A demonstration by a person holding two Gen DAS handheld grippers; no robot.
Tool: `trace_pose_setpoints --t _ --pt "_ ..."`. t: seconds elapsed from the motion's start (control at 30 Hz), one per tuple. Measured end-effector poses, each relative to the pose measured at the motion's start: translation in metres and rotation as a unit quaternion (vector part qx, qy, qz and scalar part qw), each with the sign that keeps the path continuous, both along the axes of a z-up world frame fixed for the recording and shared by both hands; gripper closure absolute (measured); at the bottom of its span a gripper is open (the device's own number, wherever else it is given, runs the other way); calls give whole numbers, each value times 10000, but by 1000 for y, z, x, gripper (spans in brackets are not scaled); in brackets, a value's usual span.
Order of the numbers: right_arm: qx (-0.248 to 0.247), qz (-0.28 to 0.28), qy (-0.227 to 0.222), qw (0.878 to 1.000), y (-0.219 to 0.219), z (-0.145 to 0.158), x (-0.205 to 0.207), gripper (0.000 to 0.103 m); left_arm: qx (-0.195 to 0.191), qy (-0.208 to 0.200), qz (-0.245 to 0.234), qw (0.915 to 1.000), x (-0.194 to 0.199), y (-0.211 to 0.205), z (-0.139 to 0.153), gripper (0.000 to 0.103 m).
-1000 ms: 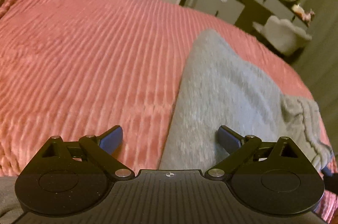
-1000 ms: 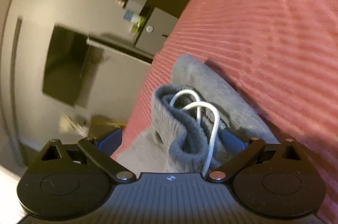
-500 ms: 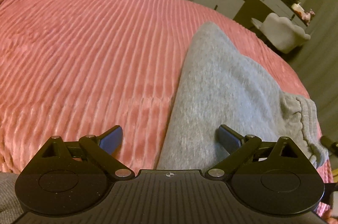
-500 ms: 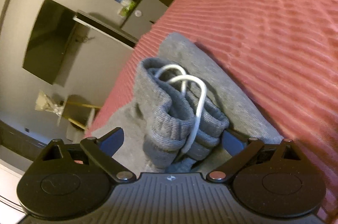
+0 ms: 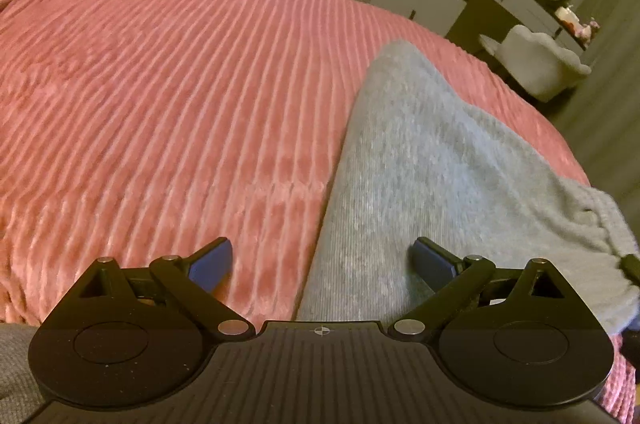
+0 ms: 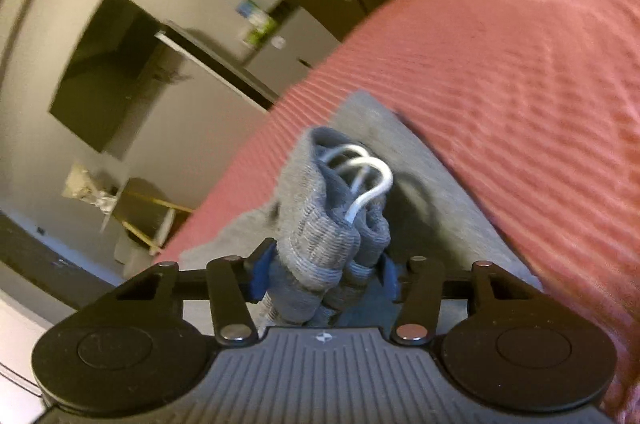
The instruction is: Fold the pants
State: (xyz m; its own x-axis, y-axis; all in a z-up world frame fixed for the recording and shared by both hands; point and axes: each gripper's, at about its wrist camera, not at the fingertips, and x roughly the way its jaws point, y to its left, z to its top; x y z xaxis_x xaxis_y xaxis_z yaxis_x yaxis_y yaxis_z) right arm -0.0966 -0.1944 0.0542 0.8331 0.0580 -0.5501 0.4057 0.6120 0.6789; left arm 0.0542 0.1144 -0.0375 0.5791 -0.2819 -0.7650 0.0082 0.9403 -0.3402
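My right gripper jaws have just closed, pinching the bunched ribbed waistband of the soft grey knit sweatpants on the pink ribbed bedspread. Limp, light fabric; the thick band looks the surest hold. Left gripper jaws spread, empty, over the leg.

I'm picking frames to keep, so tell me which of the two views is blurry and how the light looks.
Right wrist view: motion-smeared, worst on the wall and dresser; the pants in the right tool stay fairly sharp. Left wrist view: steadier, only soft on the blanket. Both dim, warm, fisheye-bent.
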Motion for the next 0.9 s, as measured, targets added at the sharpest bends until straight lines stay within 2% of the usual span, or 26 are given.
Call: trace_pose_setpoints --t 0.07,0.1,0.2,0.23,0.27,0.33,0.4,0.47,0.57,0.63,0.77,0.83,0.9 --pt "16 26 -135 9999 2 2 -9 51 2 -16 28 10000 0 0 0 3" --pt "-68 40 -45 10000 2 0 -9 47 -11 -4 33 10000 0 1 0 3" --pt "-506 -43 968 9940 -2 -15 2 33 -44 2 36 10000 1 3 0 3" --pt "-475 -110 1035 9934 -3 -16 3 32 -61 15 15 10000 0 3 1 3" --pt "-460 -150 916 9946 -3 -13 1 28 -101 49 -8 9999 -1 5 2 3" --pt "-868 -321 826 9923 1 -2 -5 5 -342 247 -205 9989 -2 9 5 3" --pt "-1247 -376 765 9885 5 6 -8 4 -472 446 -508 9966 -5 10 11 3" --pt "-1042 -359 770 9909 1 1 -9 4 -116 253 -868 9958 -17 4 21 3" --pt "-393 -563 775 9946 -12 -15 -12 4 775 -180 -1238 9891 -46 -14 24 3" --pt "-151 -712 799 9941 -20 -22 -12 4 1153 -30 -1559 9810 -51 -30 16 3" --pt "58 -783 752 9941 -23 -29 -14 4 1386 204 -1975 9702 -49 -57 3 3" --pt "124 -674 743 9949 -23 -28 -16 4 1592 127 -1911 9685 -47 -64 -1 3" --pt "299 -572 699 9955 -22 -23 -22 4 1604 223 -1800 9702 -42 -62 -5 3"
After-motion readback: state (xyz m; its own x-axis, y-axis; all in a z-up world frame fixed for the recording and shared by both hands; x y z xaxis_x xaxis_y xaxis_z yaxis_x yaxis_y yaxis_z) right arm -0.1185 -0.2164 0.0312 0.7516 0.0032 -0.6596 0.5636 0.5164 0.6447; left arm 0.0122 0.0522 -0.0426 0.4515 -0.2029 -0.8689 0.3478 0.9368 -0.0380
